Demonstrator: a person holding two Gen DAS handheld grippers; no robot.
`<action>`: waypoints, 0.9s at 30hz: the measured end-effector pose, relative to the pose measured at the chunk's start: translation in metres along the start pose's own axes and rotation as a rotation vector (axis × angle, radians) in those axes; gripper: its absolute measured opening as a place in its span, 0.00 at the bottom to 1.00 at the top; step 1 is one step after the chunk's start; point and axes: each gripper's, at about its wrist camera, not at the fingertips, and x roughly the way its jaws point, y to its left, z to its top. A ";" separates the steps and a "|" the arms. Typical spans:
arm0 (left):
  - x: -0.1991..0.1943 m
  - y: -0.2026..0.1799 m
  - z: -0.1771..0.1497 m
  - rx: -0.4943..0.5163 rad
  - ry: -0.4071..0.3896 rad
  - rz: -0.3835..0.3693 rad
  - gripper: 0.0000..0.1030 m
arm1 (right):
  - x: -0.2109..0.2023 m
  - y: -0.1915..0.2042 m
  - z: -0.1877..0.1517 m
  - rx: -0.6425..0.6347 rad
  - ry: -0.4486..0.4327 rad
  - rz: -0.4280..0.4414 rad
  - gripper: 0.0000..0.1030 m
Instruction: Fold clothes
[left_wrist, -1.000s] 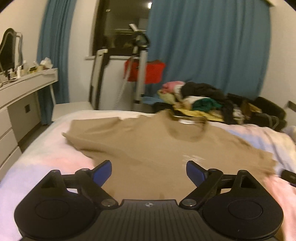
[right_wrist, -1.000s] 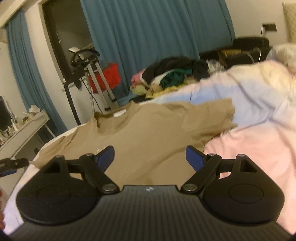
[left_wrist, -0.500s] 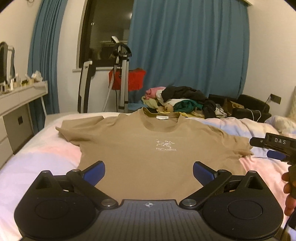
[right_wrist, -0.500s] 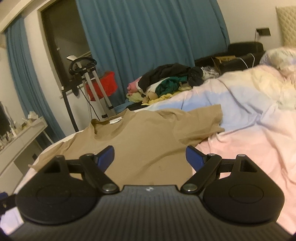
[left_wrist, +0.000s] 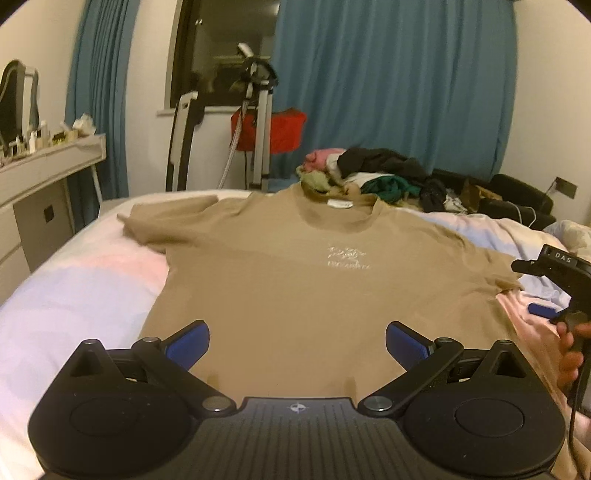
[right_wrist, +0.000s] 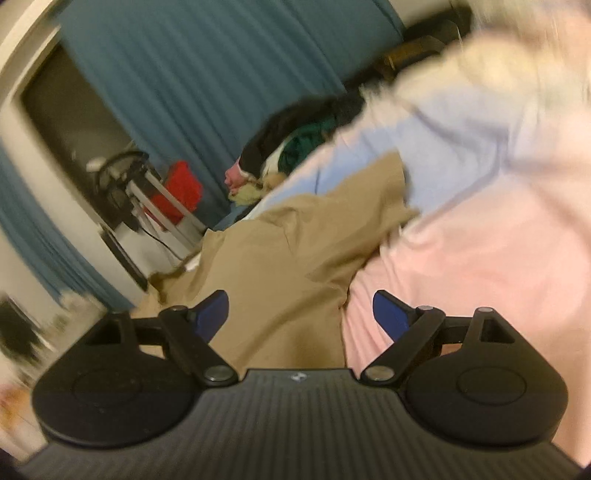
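Though soft, flat tan cotton T-shirt (left_wrist: 295, 295)

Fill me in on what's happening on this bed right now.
A person is about to fold a tan T-shirt spread flat, front up, on the bed. They hold tongs in each hand: the left tongs are open over the shirt's bottom hem, and the right tongs are open at the shirt's side edge, tilted, in a blurred view. Neither grips the fabric yet. A pile of other clothes waits behind the collar.
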 end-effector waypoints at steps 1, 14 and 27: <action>0.002 0.000 -0.001 0.000 0.007 -0.005 0.99 | 0.009 -0.011 0.003 0.062 0.019 0.022 0.84; 0.058 -0.011 -0.007 0.009 0.076 -0.022 0.99 | 0.103 -0.043 0.020 0.262 -0.088 0.135 0.70; 0.092 -0.015 -0.004 -0.017 0.110 -0.051 0.99 | 0.155 0.007 0.060 -0.081 -0.187 -0.208 0.11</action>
